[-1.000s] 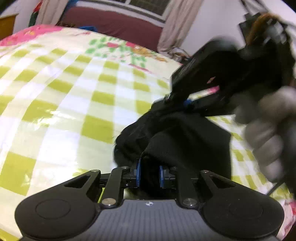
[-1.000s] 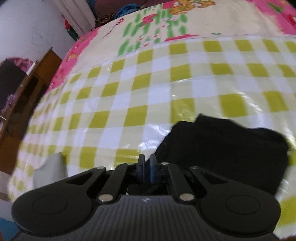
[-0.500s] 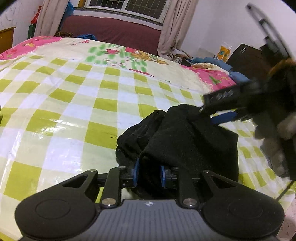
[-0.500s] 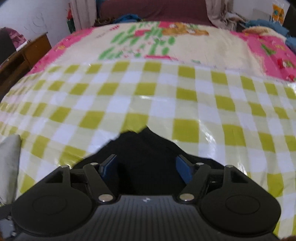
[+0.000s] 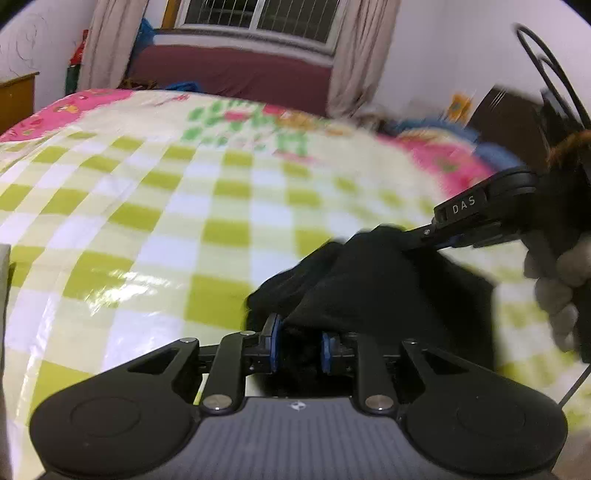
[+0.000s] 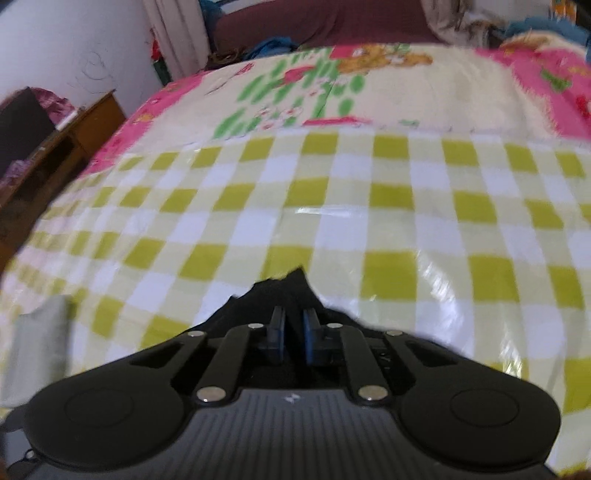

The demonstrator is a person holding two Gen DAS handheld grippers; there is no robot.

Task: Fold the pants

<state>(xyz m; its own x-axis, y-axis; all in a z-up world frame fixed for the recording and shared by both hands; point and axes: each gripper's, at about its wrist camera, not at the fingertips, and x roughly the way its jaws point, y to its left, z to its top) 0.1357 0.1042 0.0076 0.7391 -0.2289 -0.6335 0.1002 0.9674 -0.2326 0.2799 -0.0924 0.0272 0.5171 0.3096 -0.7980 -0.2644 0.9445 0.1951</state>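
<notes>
The black pants (image 5: 373, 284) lie bunched on the green-and-white checked bed cover (image 5: 155, 221). My left gripper (image 5: 298, 345) is shut on a thick fold of the pants at their near edge. My right gripper (image 5: 424, 240) reaches in from the right in the left wrist view and pinches the raised top of the pants. In the right wrist view the right gripper (image 6: 293, 336) is shut on a peak of the black cloth (image 6: 284, 291), and the cover (image 6: 332, 221) spreads beyond it.
A floral pink and cream blanket (image 6: 351, 85) covers the far part of the bed. A wooden cabinet (image 6: 55, 147) stands at the left. A maroon sofa (image 5: 229, 74) and curtained window (image 5: 258, 18) are behind the bed. A grey cloth (image 6: 37, 343) lies at the near left.
My right gripper opened half a second ago and has now closed on the top of the pants. My left gripper has kept its hold. Both views shifted slightly.
</notes>
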